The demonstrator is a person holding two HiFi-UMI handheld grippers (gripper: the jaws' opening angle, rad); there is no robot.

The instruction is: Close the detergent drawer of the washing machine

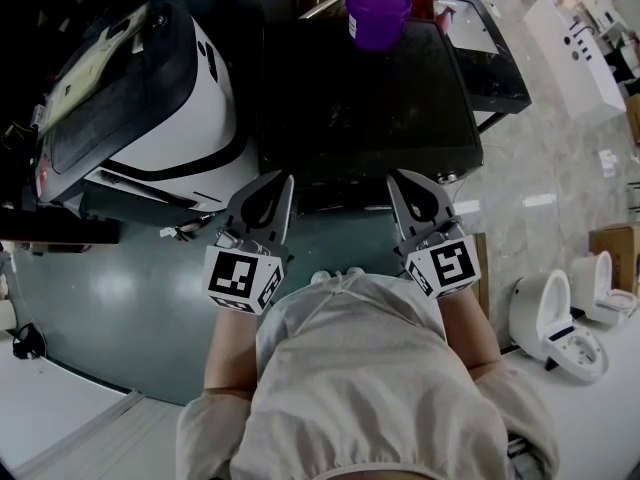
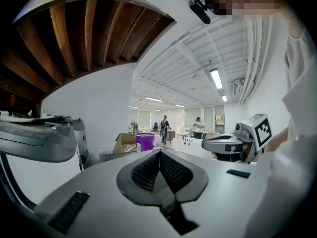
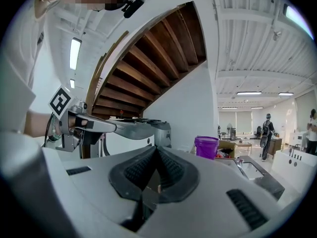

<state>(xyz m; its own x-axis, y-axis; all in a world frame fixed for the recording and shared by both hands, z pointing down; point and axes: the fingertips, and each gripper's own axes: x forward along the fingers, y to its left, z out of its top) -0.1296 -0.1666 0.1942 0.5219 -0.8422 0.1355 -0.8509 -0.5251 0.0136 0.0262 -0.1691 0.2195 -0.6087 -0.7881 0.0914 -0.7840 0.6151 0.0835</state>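
Note:
From the head view I look down on the black washing machine [image 1: 370, 98]; its front face is hidden below its top, so I cannot make out the detergent drawer. My left gripper [image 1: 284, 177] and right gripper [image 1: 394, 176] hover side by side at the machine's near edge, both shut with nothing between the jaws. In the left gripper view the left gripper [image 2: 159, 151] points level across the machine top, with the right gripper [image 2: 223, 143] beside it. The right gripper view shows the right gripper [image 3: 156, 148] shut likewise, and the left gripper [image 3: 94, 124] to its left.
A purple bucket [image 1: 378, 10] stands at the far edge of the machine top. A white and black appliance [image 1: 150, 98] sits close on the left. A black hinged panel [image 1: 490, 53] lies at the right. White toilets [image 1: 550, 318] and a cardboard box [image 1: 610, 243] stand on the floor at right.

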